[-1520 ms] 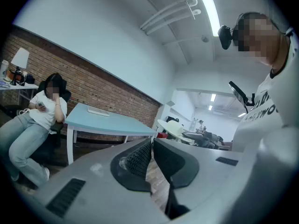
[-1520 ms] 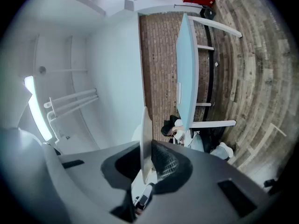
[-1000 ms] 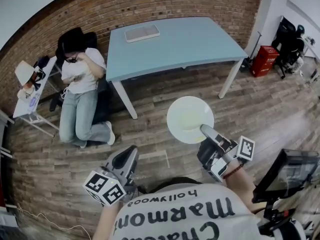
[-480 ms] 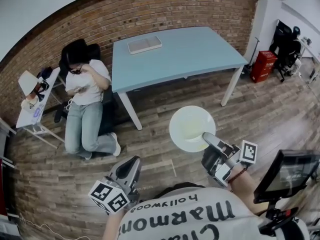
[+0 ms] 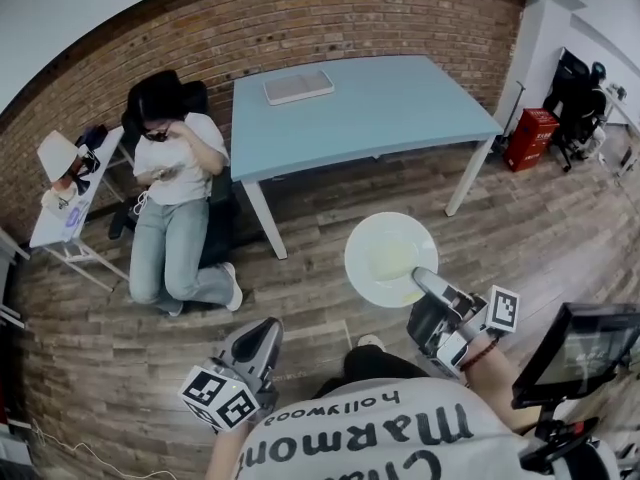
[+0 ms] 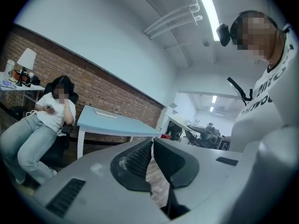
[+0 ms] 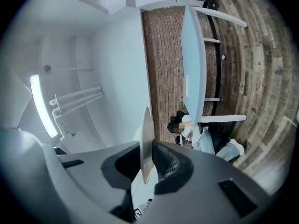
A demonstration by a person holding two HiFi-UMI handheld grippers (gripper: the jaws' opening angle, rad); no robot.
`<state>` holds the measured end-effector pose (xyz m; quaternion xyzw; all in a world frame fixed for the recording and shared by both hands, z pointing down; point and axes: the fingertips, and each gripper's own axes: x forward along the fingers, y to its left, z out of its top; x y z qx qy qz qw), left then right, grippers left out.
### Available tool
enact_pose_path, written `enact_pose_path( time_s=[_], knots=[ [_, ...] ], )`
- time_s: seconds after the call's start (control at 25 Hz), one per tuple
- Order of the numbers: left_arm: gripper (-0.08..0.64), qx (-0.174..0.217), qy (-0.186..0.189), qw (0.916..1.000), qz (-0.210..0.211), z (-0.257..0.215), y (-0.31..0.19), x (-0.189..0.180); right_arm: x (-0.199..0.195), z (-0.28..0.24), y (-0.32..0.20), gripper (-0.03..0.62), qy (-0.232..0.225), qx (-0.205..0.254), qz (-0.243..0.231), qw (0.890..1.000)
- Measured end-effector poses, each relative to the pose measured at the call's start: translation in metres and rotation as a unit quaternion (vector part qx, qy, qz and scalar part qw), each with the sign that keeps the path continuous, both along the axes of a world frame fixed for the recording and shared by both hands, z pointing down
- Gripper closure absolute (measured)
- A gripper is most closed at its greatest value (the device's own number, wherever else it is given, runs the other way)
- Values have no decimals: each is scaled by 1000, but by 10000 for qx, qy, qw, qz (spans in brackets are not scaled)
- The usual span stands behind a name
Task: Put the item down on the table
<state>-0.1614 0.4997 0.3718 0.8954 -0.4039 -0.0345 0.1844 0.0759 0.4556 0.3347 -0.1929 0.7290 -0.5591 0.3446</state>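
Right gripper (image 5: 425, 280): clamped on near rim of white plate (image 5: 385, 253); plate edge-on between jaws in right gripper view
Left gripper (image 5: 262, 330): jaws together, nothing between, held low by body
Plate level over wooden floor (image 5: 300, 288), well short of blue table (image 5: 380, 103)
Step in hand, by judgement: carry toward table
Next: close gap, lower plate flat onto bare tabletop clear of white tray (image 5: 298, 87), then release

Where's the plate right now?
Head view, right of centre: the white plate is clamped by its rim in the right gripper, above the wooden floor, short of the blue table.
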Motion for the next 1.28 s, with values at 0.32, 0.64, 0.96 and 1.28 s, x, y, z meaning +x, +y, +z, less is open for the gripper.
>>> enact_pose_path(
  time_s=[0.32, 0.64, 0.96, 1.28],
  knots=[
    [540, -87, -18, 9994, -323, 3, -57, -15, -16, 5, -69, 549, -107, 46, -281, 9995],
    [540, -44, -43, 9987, -515, 0, -142, 3, -1, 10, -158, 549, -6, 44, -524, 9986],
    [540, 59, -74, 9983, -573, -12, -233, 41, 36, 4, -254, 549, 53, 98, -607, 9981],
    [540, 97, -74, 9976, -677, -12, -298, 71, 64, 14, -318, 549, 79, -13, -714, 9974]
  ],
)
